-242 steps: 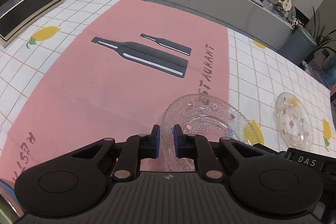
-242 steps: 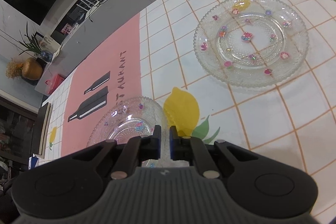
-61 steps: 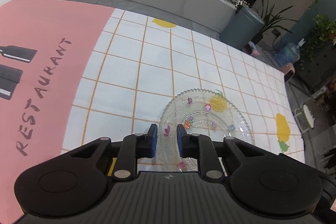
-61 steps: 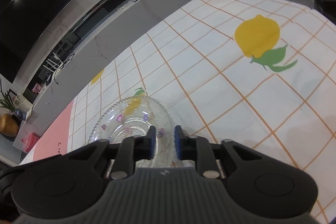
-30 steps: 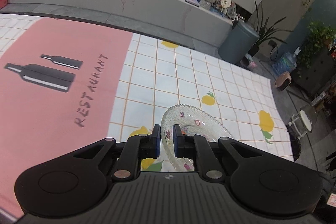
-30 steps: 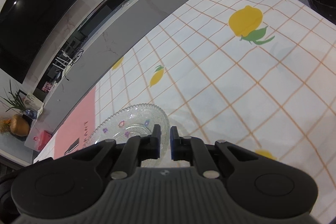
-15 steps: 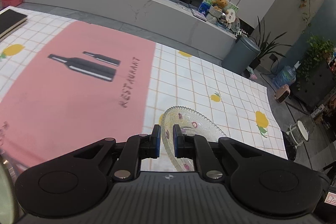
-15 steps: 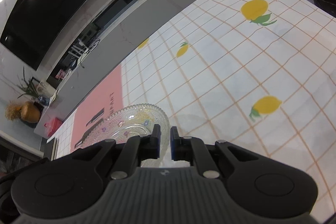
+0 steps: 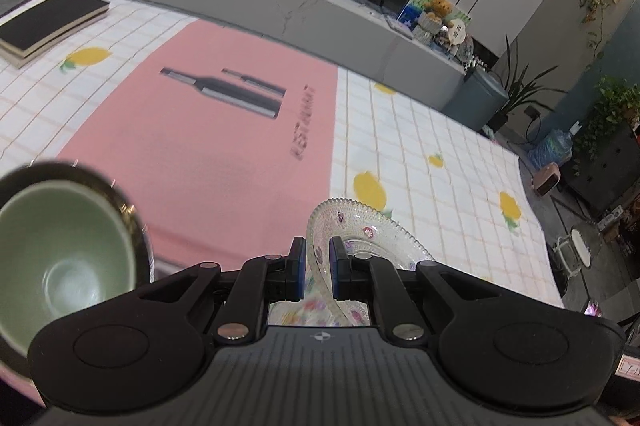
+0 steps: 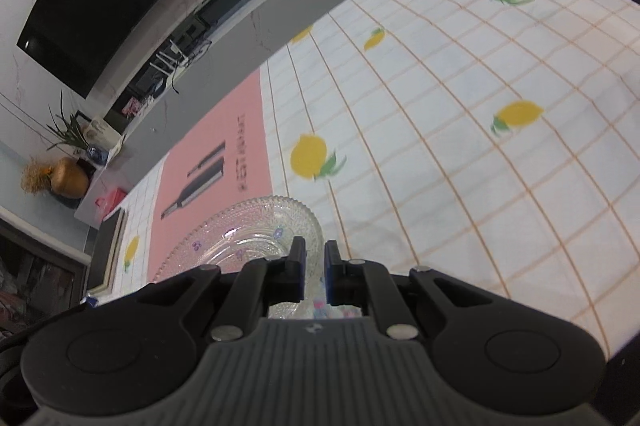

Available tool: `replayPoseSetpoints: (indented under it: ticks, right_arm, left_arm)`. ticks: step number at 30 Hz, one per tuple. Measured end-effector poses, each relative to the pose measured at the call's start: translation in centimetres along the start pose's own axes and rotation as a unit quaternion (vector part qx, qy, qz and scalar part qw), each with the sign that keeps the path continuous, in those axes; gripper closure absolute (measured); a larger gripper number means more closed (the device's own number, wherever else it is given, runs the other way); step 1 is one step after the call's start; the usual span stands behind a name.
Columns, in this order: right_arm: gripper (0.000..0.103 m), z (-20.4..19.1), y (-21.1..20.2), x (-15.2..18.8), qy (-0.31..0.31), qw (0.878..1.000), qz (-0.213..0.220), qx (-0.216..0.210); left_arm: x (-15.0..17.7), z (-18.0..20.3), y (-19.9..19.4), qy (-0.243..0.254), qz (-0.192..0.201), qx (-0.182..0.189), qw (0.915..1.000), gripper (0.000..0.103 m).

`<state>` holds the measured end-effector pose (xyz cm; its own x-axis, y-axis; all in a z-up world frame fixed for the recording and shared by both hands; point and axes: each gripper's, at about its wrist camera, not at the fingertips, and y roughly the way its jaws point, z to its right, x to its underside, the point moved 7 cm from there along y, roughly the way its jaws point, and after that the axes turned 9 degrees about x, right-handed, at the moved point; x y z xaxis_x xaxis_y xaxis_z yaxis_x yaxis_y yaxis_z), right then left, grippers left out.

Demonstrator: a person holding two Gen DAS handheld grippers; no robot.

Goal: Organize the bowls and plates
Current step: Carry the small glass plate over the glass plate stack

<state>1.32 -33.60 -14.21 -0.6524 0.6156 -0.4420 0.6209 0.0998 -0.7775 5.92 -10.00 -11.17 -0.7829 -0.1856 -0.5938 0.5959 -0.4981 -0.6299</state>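
A clear, flower-dotted glass plate [image 9: 360,238] is hanging tilted above the bench, while a green bowl [image 9: 60,258] is sitting lower left.

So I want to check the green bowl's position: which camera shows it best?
The left wrist view: the green bowl fills its lower left corner, interior facing the camera, nested in a darker dish. The right wrist view shows none of it.

The pink mat [image 9: 208,142] lies bare across its middle and far part, open for passage. A green bowl [image 9: 60,258] nested in a dark bowl [image 9: 120,194] blocks its near left corner. A stack of books [image 9: 44,22] occupies the far left. Right of the mat, the lemon-print tablecloth [image 10: 500,154] is free to its edge.
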Motion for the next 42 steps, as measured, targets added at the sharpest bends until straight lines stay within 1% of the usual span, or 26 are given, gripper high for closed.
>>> replayPoseSetpoints:
  ticks: [5, 12, 26, 31, 35, 42]
  right_arm:
    - [0.096, 0.6, 0.1, 1.5, -0.006, 1.0, -0.011, 0.011]
    - [0.096, 0.7, 0.7, 2.3, -0.02, 0.999, -0.014, 0.022]
    - [0.096, 0.8, 1.8, 2.9, -0.04, 0.998, -0.022, 0.034]
    - [0.096, 0.8, 1.5, 2.9, -0.058, 0.997, -0.016, 0.045]
    - [0.096, 0.7, 1.5, 3.0, -0.068, 0.996, -0.015, 0.051]
    - [0.096, 0.3, 1.4, 3.3, -0.091, 0.994, -0.009, 0.064]
  left_arm:
    - [1.6, -0.8, 0.0, -0.003, -0.014, -0.003, 0.9999, 0.091]
    - [2.9, -1.7, 0.3, -0.002, -0.023, -0.011, 0.9997, 0.091]
    - [4.1, -2.7, 1.3, 0.008, -0.045, -0.034, 0.9984, 0.091]
    - [4.7, -2.5, 1.4, 0.015, -0.056, -0.033, 0.9978, 0.091]
    - [5.0, -2.5, 1.6, 0.026, -0.063, -0.041, 0.9968, 0.091]
    - [5.2, -2.6, 1.6, 0.027, -0.069, -0.044, 0.9963, 0.091]
